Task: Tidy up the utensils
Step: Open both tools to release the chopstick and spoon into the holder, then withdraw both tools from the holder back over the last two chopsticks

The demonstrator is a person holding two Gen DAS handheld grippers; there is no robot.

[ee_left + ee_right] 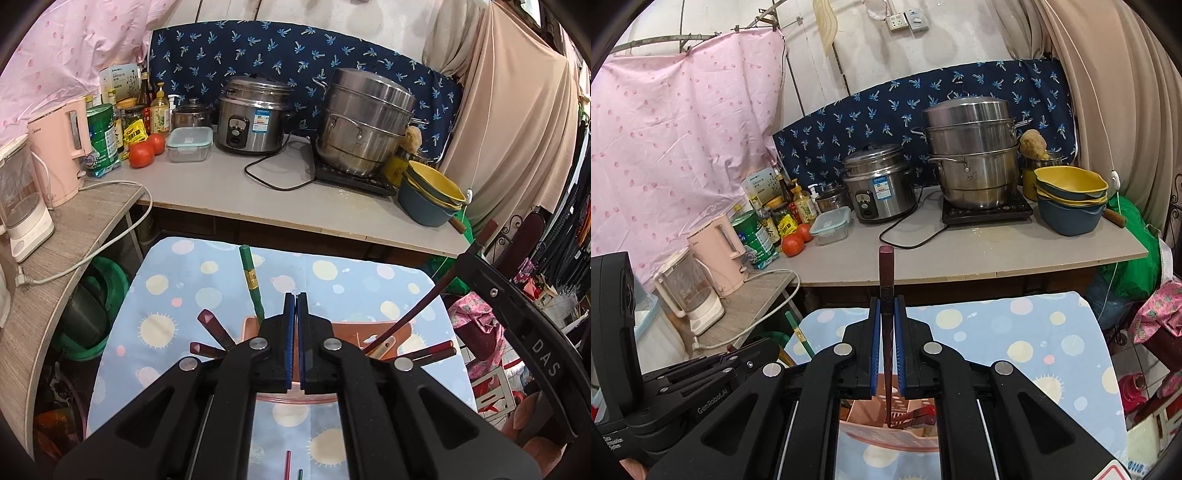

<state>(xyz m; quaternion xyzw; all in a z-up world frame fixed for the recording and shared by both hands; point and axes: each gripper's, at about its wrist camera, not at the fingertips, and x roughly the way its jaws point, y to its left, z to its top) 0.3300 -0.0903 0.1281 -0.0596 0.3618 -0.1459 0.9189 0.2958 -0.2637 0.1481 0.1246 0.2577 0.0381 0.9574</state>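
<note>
Step in hand, loading the holder: right gripper clamped on a dark red chopstick upright over it, tip needing lowering inside; left gripper pressed together, empty, above it

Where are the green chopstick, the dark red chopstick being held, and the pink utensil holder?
green chopstick (250, 280): left wrist view, on its gold band.
dark red chopstick (886, 273): right wrist view, upper shaft above the fingers.
pink utensil holder (248, 328): left wrist view, on its left wall.
</note>
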